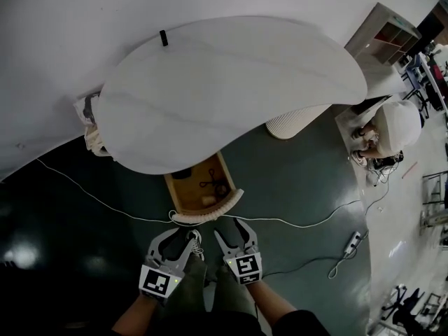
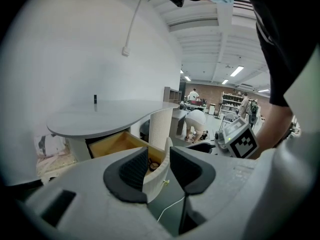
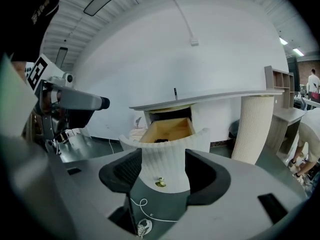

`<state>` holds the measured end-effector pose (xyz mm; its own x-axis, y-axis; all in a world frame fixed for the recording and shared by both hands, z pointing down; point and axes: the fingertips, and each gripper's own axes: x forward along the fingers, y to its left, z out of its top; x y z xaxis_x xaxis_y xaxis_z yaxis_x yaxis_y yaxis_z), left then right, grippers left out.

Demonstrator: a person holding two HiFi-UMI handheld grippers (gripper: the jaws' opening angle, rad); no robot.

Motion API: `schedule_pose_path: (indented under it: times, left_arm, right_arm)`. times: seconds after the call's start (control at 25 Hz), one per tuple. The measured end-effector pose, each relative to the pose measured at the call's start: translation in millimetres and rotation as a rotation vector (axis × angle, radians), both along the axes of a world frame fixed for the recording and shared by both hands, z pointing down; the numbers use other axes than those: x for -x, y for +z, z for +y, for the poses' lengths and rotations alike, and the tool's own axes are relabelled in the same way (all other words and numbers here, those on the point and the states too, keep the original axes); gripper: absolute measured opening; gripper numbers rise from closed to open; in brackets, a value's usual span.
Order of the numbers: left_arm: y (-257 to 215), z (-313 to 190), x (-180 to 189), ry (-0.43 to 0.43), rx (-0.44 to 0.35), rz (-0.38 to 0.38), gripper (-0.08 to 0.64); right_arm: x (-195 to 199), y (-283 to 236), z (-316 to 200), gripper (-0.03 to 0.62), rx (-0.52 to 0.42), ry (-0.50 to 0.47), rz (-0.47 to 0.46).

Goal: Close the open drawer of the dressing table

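The dressing table (image 1: 231,82) has a white curved top against the wall. Its wooden drawer (image 1: 199,187) stands pulled out toward me, with a curved white ribbed front (image 1: 210,214) and small dark items inside. My left gripper (image 1: 183,238) and right gripper (image 1: 233,231) hover side by side just short of that front, both open and empty. In the left gripper view the drawer front (image 2: 156,170) shows between the open jaws of the left gripper (image 2: 159,166). In the right gripper view the right gripper (image 3: 162,171) frames the ribbed front (image 3: 167,156) and its brass knob (image 3: 160,183).
A white cable (image 1: 105,201) crosses the dark floor under the drawer and leads to a power strip (image 1: 353,242). A ribbed column leg (image 1: 294,121) stands right of the drawer. A person (image 1: 392,128) bends over at right. Bags (image 1: 91,128) sit left of the table.
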<state>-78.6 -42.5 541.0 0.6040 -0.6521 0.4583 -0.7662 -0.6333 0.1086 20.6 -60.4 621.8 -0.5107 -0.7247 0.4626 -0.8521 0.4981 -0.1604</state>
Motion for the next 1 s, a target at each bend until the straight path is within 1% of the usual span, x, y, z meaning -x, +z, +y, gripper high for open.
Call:
schedule_pose_path:
  times: [0.28, 0.44, 0.68, 1.0]
  left_arm:
    - [26.3, -7.4, 7.7, 0.007, 0.026, -0.002, 0.13]
    - [38.5, -10.7, 7.8, 0.008, 0.036, 0.003, 0.13]
    - [44.6, -18.1, 14.4, -0.003, 0.039, 0.015, 0.13]
    - [47.4, -26.9, 30.1, -0.017, 0.035, 0.006, 0.13]
  right_arm:
    - [9.4, 19.5, -10.6, 0.256, -0.035, -0.011, 0.008]
    - [11.6, 24.0, -19.5, 0.256, -0.059, -0.016, -0.003]
    - [14.3, 25.1, -23.9, 0.261, -0.086, -0.038, -0.008]
    - [19.9, 24.0, -42.2, 0.261, -0.104, -0.04, -0.011]
